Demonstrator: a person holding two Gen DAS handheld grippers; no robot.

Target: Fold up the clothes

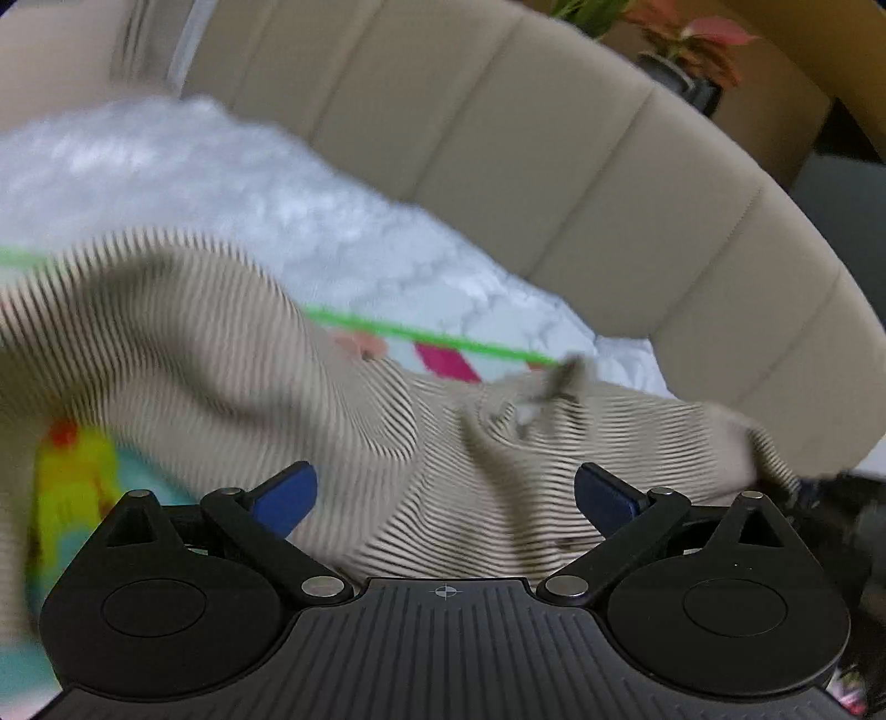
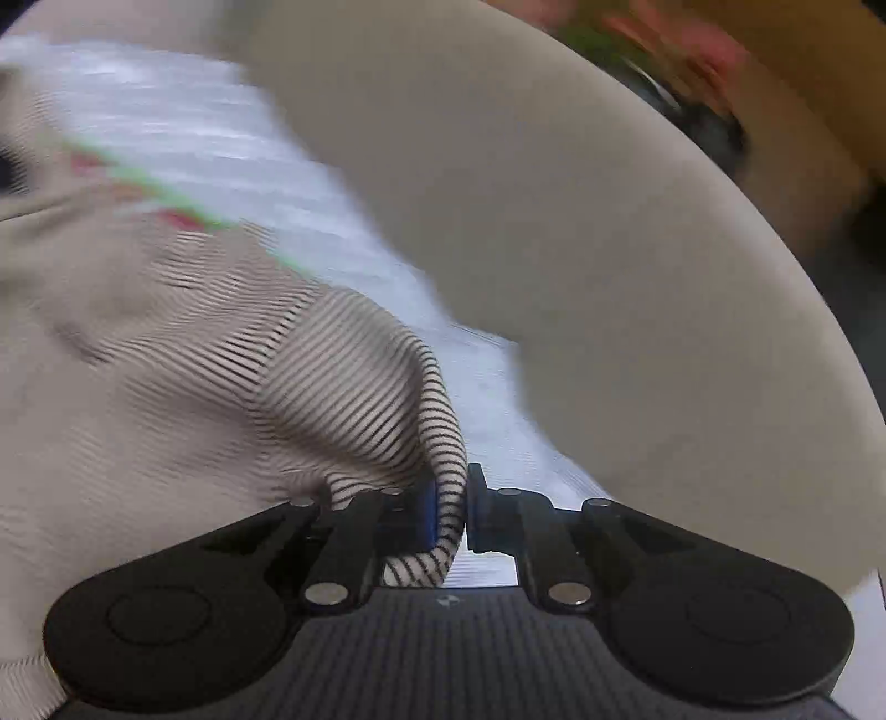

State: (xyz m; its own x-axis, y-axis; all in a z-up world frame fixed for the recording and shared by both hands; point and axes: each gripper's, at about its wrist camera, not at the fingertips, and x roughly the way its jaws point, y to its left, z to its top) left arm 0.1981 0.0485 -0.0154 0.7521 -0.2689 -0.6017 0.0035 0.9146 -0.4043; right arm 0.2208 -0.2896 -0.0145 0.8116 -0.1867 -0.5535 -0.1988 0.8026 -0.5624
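A beige garment with thin dark stripes [image 1: 232, 354] lies rumpled on a bed, over a colourful printed sheet [image 1: 77, 487]. My left gripper [image 1: 446, 498] stands wide open just above the cloth, its blue pads apart and nothing pinched between them. In the right wrist view the same striped garment [image 2: 343, 399] rises in a fold to my right gripper [image 2: 451, 504], whose blue pads are shut on a bunched edge of it. The picture there is blurred by motion.
A white fluffy blanket [image 1: 183, 177] lies beyond the garment. A padded beige headboard [image 1: 554, 166] curves along the far side and right. Potted plants with pink leaves [image 1: 692, 44] stand behind it.
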